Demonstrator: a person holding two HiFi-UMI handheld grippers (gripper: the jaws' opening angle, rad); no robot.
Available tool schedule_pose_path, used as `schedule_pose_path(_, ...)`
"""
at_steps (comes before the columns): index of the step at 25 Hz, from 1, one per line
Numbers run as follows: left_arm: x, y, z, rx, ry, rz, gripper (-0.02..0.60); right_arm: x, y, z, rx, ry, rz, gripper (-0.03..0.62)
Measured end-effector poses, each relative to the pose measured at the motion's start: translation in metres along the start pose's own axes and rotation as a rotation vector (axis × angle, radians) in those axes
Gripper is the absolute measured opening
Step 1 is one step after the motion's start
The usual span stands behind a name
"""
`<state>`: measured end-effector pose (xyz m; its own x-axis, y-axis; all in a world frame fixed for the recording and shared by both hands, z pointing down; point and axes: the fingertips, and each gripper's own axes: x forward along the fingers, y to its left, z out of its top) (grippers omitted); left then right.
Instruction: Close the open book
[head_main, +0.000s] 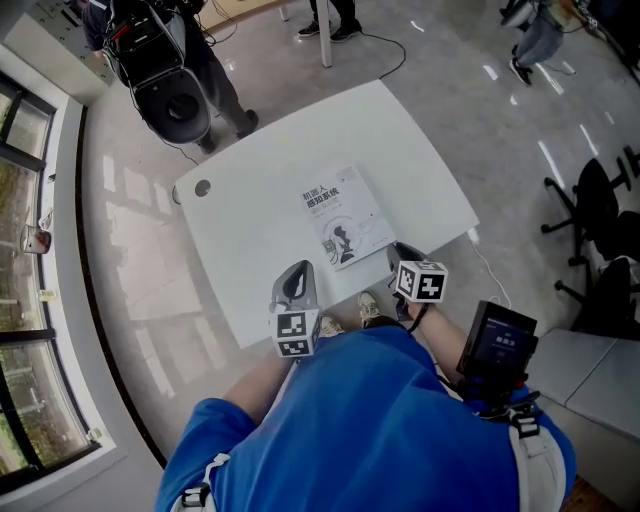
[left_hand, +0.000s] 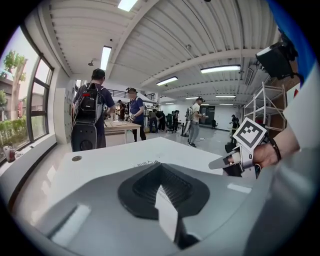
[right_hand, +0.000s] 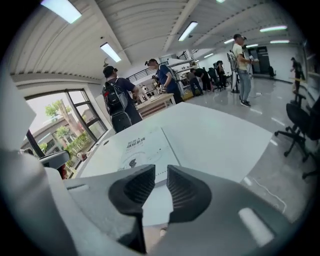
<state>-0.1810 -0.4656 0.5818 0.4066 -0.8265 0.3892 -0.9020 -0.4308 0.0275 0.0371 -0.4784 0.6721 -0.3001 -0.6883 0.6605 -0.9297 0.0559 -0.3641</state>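
Note:
A white book (head_main: 343, 215) lies shut and flat on the white table (head_main: 250, 240), cover up, near the table's front edge. It also shows in the right gripper view as the book (right_hand: 145, 150) just beyond the jaws. My right gripper (head_main: 398, 252) hovers at the book's near right corner; its jaws (right_hand: 161, 172) stand slightly apart with nothing between them. My left gripper (head_main: 298, 274) hangs over the front edge, left of the book, and its tips (left_hand: 161, 166) meet with nothing held. The right gripper (left_hand: 222, 162) is seen from the left gripper view too.
A person with a backpack stands by a black round machine (head_main: 178, 105) past the table's far left corner. Black office chairs (head_main: 592, 215) stand at the right. A white cable (head_main: 490, 272) trails off the table's right corner. A grommet hole (head_main: 203, 187) marks the table's left end.

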Motion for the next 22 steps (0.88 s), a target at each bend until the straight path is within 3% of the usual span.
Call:
schedule_pose_path(6,-0.011,0.004,0.001,0.014,-0.068,0.002,0.006,-0.03,0.024,0.012,-0.188,-0.076,-0.042,0.066)
schedule_pose_path(10,-0.024,-0.001,0.011,0.013,-0.102,0.022,0.006,-0.053,0.049,0.023,-0.38,-0.134,-0.04,0.065)
schedule_pose_path(18,-0.056,-0.019,0.018,0.037,-0.15,0.122,0.006,-0.08,0.095,0.042,-0.635,-0.291,0.07,0.063)
schedule_pose_path(22,-0.069,-0.036,0.009,0.026,-0.156,0.189,0.006,-0.099,0.101,0.036,-0.696,-0.335,0.147,0.06)
